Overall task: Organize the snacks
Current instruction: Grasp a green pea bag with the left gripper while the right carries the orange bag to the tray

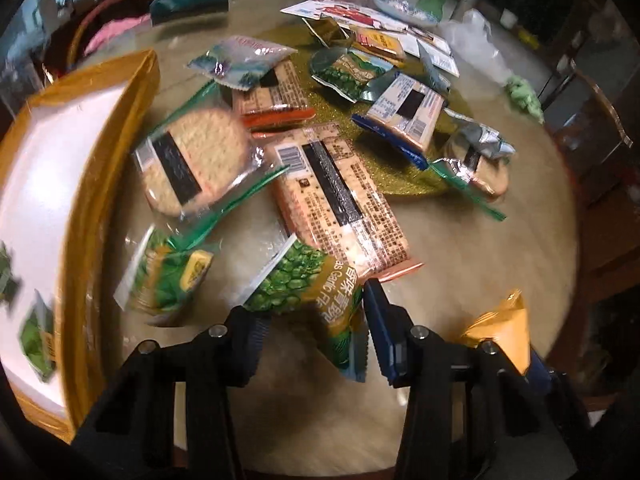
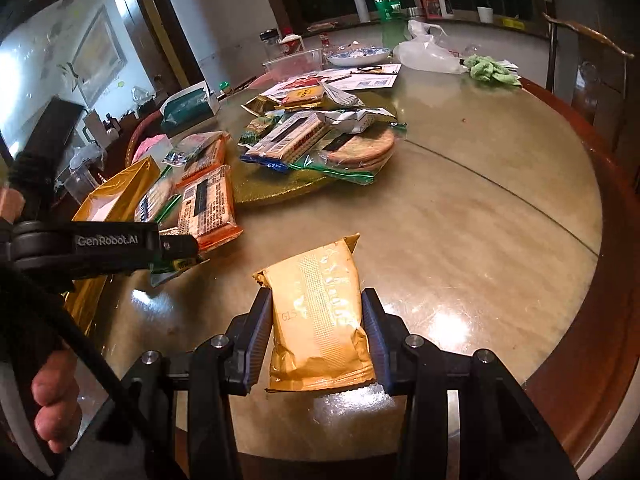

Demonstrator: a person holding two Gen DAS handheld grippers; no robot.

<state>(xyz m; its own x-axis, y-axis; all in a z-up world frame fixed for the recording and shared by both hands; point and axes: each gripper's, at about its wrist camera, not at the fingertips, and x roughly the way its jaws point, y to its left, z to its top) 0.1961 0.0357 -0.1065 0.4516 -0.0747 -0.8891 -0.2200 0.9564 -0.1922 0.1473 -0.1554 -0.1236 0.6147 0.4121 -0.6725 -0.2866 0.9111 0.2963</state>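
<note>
My left gripper (image 1: 312,312) is shut on a green pea snack packet (image 1: 308,284) and holds it above the table, just right of the gold box (image 1: 80,208). The box has a white inside with two small green packets (image 1: 36,340) in it. My right gripper (image 2: 316,320) is shut on a gold snack packet (image 2: 320,320) held over the table; that packet also shows in the left wrist view (image 1: 500,328). The left gripper shows in the right wrist view (image 2: 176,252) beside the gold box (image 2: 116,196).
Loose snacks lie on the round table (image 2: 480,220): a second pea packet (image 1: 168,276), round crackers in a zip bag (image 1: 192,160), long orange cracker packs (image 1: 340,196), a blue-edged pack (image 1: 404,116). A gold turntable (image 2: 280,188), papers, a plastic bag (image 2: 424,54) and a green cloth (image 2: 488,68) lie farther back.
</note>
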